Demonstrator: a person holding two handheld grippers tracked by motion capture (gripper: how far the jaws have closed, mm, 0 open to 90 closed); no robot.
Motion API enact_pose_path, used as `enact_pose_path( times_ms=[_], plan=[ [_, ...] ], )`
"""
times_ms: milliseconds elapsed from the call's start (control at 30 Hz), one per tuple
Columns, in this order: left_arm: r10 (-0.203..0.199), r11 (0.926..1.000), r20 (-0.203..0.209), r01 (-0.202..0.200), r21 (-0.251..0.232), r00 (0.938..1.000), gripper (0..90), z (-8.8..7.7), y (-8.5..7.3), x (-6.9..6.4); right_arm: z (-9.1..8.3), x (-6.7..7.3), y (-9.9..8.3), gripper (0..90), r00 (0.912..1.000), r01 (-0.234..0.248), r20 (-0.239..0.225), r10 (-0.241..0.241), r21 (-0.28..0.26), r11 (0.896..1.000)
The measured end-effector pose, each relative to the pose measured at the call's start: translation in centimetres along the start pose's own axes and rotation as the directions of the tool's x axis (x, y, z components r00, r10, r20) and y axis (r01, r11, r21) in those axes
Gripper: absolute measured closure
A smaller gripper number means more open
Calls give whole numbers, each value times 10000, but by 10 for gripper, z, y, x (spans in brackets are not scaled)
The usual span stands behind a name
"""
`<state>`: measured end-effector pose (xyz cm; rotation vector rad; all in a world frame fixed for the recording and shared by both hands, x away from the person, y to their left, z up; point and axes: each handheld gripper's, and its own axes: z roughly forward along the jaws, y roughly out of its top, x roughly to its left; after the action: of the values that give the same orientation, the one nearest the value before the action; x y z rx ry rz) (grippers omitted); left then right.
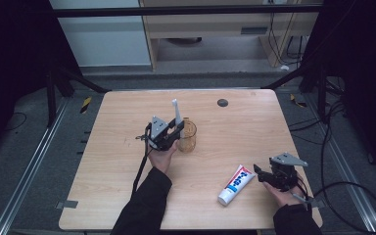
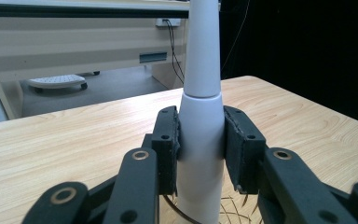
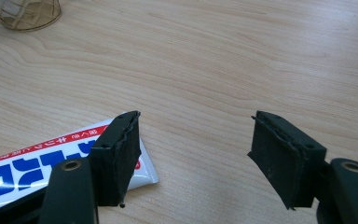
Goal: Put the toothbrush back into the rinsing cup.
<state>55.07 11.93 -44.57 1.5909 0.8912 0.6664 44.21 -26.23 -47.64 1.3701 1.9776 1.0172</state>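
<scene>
- Left claw (image 2: 200, 140) grips the white toothbrush (image 2: 201, 116) upright – long axis vertical – just above the amber cup (image 1: 188, 135) mid-bench (image 1: 127, 196).
- Right claw (image 3: 193, 154) gapes wide, empty; toothpaste tube (image 3: 37, 163) lies beside it.

Left tongs (image 1: 175, 131) clamped on white toothbrush handle (image 2: 200, 140), just beside amber cup (image 1: 187, 135); cup blocks passage to their right. Toothpaste tube (image 1: 236, 184) lies flat on counter (image 1: 127, 161), just beside right tongs (image 1: 260, 172) on their left; tongs spread wide, bare wood between jaws. Counter surface between cup and tube unobstructed. Far counter carries small dark disc (image 1: 222, 103); left half bare.
</scene>
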Motion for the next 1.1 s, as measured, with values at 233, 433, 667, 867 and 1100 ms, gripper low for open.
enact_pose_path(
  times_ms=[233, 433, 667, 867, 1100],
  plan=[
    [63, 9999, 103, -64, 89, 9999, 668, 1, -2, -1, 0, 0, 0, 325, 10000, 8, 4, -8, -15, 10000],
    [78, 10000, 58, -78, 33, 10000, 667, 1, -2, 0, 0, 0, 0, 325, 10000, 9, 3, -9, -17, 10000],
    [144, 9999, -64, -144, -29, 9999, 659, -1, -3, 0, 0, 0, 0, 325, 10000, 9, -2, -9, 2, 10000],
    [101, 9997, 103, -98, -240, 9999, 642, -4, -1, 0, 1, 0, 0, 324, 10000, 81, 38, -81, -31, 10000],
    [38, 10000, 69, -37, -84, 10000, 599, -3, -1, 0, 0, 0, 0, 324, 10000, 67, 46, -67, -35, 10000]
  ],
)
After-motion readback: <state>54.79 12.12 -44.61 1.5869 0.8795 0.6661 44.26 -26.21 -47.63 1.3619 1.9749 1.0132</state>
